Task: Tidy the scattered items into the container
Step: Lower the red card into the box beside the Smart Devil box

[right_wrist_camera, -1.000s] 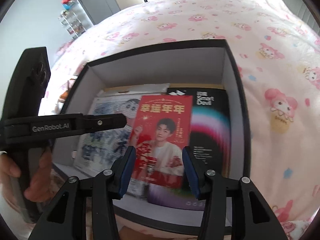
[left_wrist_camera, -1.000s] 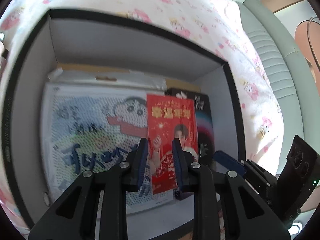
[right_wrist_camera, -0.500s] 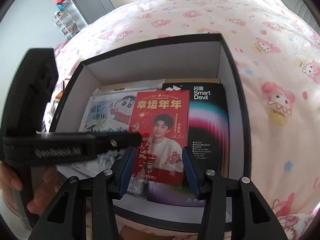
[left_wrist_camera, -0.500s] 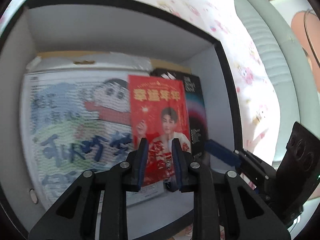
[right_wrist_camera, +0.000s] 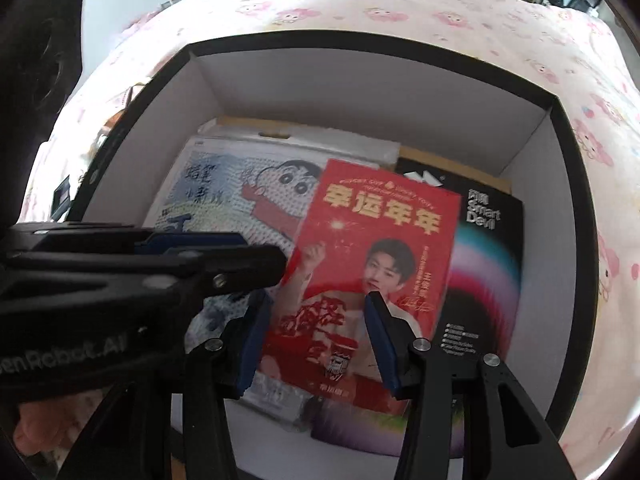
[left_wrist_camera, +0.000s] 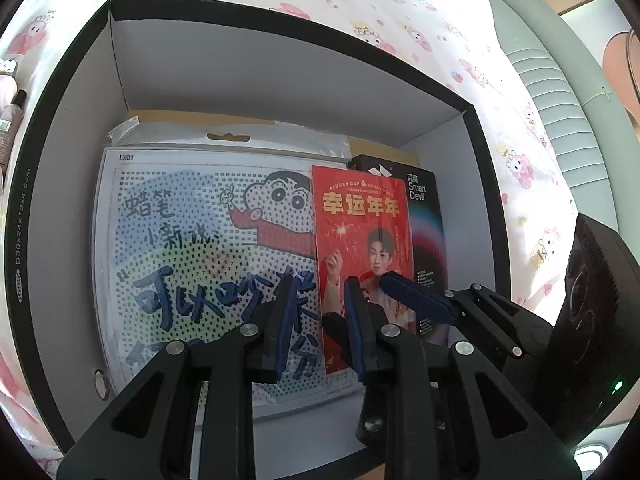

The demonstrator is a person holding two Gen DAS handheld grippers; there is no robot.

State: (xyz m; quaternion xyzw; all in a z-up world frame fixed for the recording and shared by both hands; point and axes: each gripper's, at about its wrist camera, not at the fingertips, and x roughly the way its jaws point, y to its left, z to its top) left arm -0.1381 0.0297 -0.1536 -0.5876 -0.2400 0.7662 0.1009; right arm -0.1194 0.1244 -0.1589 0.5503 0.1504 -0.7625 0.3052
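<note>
Both grippers angle steeply downward, the left gripper [left_wrist_camera: 316,328] narrowly parted, the right gripper [right_wrist_camera: 316,344] wider.

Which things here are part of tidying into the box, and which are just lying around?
Part of the job:
- black box
- red card
- cartoon bead board
- Smart Devil package
- left hand-held gripper
- right hand-held gripper

Lying about:
- pink patterned bedsheet
- grey-green headboard
- small tube
</note>
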